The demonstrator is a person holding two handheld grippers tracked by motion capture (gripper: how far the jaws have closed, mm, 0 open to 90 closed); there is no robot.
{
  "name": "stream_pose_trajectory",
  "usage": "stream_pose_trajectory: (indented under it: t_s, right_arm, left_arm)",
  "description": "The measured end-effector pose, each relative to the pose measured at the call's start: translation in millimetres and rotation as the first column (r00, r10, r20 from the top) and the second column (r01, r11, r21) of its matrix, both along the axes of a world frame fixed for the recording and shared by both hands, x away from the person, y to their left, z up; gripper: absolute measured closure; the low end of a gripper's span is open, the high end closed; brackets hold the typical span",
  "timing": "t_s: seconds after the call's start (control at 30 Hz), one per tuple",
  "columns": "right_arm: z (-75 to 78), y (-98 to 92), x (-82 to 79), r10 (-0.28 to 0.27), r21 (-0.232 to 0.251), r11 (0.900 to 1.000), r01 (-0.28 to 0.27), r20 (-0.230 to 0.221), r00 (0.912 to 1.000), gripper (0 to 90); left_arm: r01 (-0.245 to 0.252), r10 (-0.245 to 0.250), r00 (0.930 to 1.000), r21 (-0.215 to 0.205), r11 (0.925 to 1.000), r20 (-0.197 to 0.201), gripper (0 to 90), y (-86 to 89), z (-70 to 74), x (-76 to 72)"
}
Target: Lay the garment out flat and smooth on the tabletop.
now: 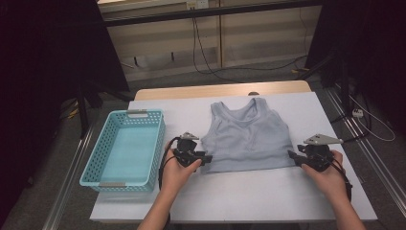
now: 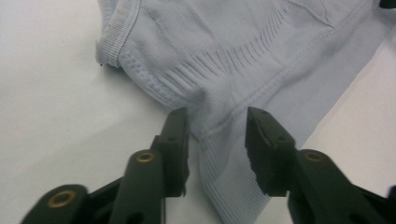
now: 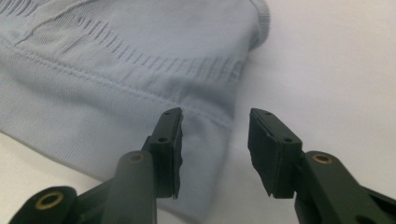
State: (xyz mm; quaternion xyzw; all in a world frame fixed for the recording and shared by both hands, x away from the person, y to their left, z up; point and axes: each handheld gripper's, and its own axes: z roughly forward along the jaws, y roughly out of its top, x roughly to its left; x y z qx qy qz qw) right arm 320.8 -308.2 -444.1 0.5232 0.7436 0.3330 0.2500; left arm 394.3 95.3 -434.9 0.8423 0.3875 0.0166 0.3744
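Observation:
A pale blue ribbed tank top (image 1: 247,136) lies flat on the white table, its straps pointing away from the person. My left gripper (image 1: 205,158) sits at the garment's bottom left corner, and in the left gripper view that gripper (image 2: 217,135) stands open with the hem (image 2: 224,186) lying slack between the jaws, untouched by the pads. At the bottom right corner is my right gripper (image 1: 292,155). In the right gripper view the gripper (image 3: 215,140) is open too, the hem corner (image 3: 205,154) loose on the table between its jaws.
A light blue perforated basket (image 1: 125,146) stands empty at the left of the table (image 1: 239,196). The wooden far edge (image 1: 220,90) lies beyond the white cover. Cables run across the floor behind and to the right.

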Motion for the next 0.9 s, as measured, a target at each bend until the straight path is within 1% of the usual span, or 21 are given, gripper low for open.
stream_pose_trajectory:
  t_s: [0.03, 0.07, 0.13, 0.2, 0.23, 0.3, 0.33, 0.37, 0.4, 0.43, 0.47, 0.53, 0.57, 0.6, 0.67, 0.73, 0.77, 0.83, 0.9]
  right_arm:
    - [1.4, -1.7, -1.6, -0.006, 0.008, 1.0, 0.006, -0.004, 1.0, 55.2]
    - [2.4, -3.5, -3.3, -0.006, 0.014, 1.0, 0.006, -0.003, 1.0, 55.2]
    - [3.8, -5.9, -6.6, -0.007, 0.028, 1.0, 0.007, -0.003, 1.0, 55.2]
    - [3.3, -6.7, -9.8, -0.003, 0.051, 0.999, 0.003, -0.007, 1.0, 55.2]
    - [2.6, -6.9, -10.8, 0.0, 0.063, 0.998, 0.001, -0.013, 0.9999, 56.0]
    - [0.6, -6.4, -10.6, 0.002, 0.062, 0.998, 0.0, -0.02, 0.9998, 57.2]
    - [-0.9, -5.6, -10.0, 0.007, 0.06, 0.998, -0.006, -0.026, 0.9996, 60.4]
    - [-2.4, -4.2, -9.8, 0.019, 0.069, 0.997, -0.016, -0.043, 0.9989, 65.0]
    - [-4.2, -2.9, -9.4, 0.026, 0.069, 0.997, -0.022, -0.059, 0.9979, 66.4]
    - [-6.1, -1.9, -8.9, 0.02, 0.05, 0.999, -0.017, -0.069, 0.9974, 67.1]
    - [-7.9, -1.2, -8.7, 0.018, 0.031, 0.999, -0.016, -0.076, 0.9969, 69.8]
    - [-9.9, -2.6, -8.3, 0.02, 0.068, 0.998, -0.015, -0.072, 0.9972, 78.9]
    - [-9.5, -2.8, -8.4, 0.027, 0.071, 0.997, -0.022, -0.071, 0.9971, 85.1]
    - [-9.1, -2.4, -8.5, 0.03, 0.076, 0.997, -0.024, -0.074, 0.9968, 86.6]
    - [-8.6, -1.4, -8.4, 0.028, 0.072, 0.997, -0.023, -0.077, 0.9966, 87.4]
    - [-8.5, -1.6, -9.3, 0.027, 0.071, 0.997, -0.022, -0.067, 0.9974, 87.7]
    - [-8.5, -2.3, -10.3, 0.023, 0.083, 0.996, -0.018, -0.07, 0.9973, 87.8]
    - [-7.0, -4.1, -12.9, 0.018, 0.098, 0.995, -0.011, -0.07, 0.9974, 88.0]
    - [-4.9, -5.6, -15.5, 0.014, 0.119, 0.993, -0.006, -0.062, 0.998, 88.0]
  left_arm:
    - [0.002, -0.002, 1.0, 0.003, 1.0, -0.008, 58.0, 1.5, -0.8, -0.2]
    - [-0.008, 0.008, 0.9999, 0.001, 1.0, -0.008, 57.8, 2.3, -2.0, -1.0]
    - [-0.005, 0.005, 0.9999, 0.0, 1.0, -0.015, 56.3, 4.9, -2.9, -2.1]
    - [-0.01, 0.01, 0.9999, 0.007, 0.9999, -0.007, 52.5, 6.0, -2.5, -3.9]
    - [-0.01, 0.01, 0.9999, 0.008, 0.9999, -0.007, 53.1, 6.6, -1.7, -4.6]
    - [-0.014, 0.014, 0.9999, 0.004, 0.9999, -0.009, 53.0, 7.7, -1.1, -5.7]
    - [-0.01, 0.01, 0.9999, 0.008, 0.9999, -0.008, 52.7, 8.1, -1.0, -6.1]
    - [-0.009, 0.009, 0.9999, 0.01, 0.9999, -0.01, 52.5, 8.0, -1.4, -6.6]
    - [-0.008, 0.008, 0.9999, 0.012, 0.9999, -0.012, 51.9, 8.0, -1.7, -6.7]
    - [-0.017, 0.017, 0.9998, 0.011, 0.9998, -0.008, 51.4, 7.2, -2.5, -7.2]
    - [-0.011, 0.012, 0.9999, 0.016, 0.9998, -0.008, 50.4, 7.1, -2.6, -7.2]
    - [-0.003, 0.003, 0.9999, 0.02, 0.9998, -0.013, 49.2, 6.2, -3.1, -7.7]
    - [-0.006, 0.006, 0.9999, 0.022, 0.9997, -0.01, 49.0, 5.3, -3.7, -8.3]
    - [-0.003, 0.003, 0.9999, 0.025, 0.9997, -0.014, 48.9, 4.8, -4.4, -8.6]
    - [0.001, -0.001, 0.9998, 0.027, 0.9996, -0.02, 49.1, 4.7, -5.0, -9.0]
    - [-0.009, 0.009, 0.9999, 0.038, 0.9992, -0.011, 49.6, 4.6, -5.7, -9.7]
    - [-0.013, 0.014, 0.9998, 0.043, 0.999, -0.012, 49.6, 4.7, -6.1, -9.9]
    - [-0.006, 0.006, 0.9998, 0.041, 0.9991, -0.019, 50.2, 4.5, -7.8, -9.4]
    - [-0.011, 0.011, 0.9997, 0.04, 0.9991, -0.021, 51.4, 3.4, -8.4, -9.1]
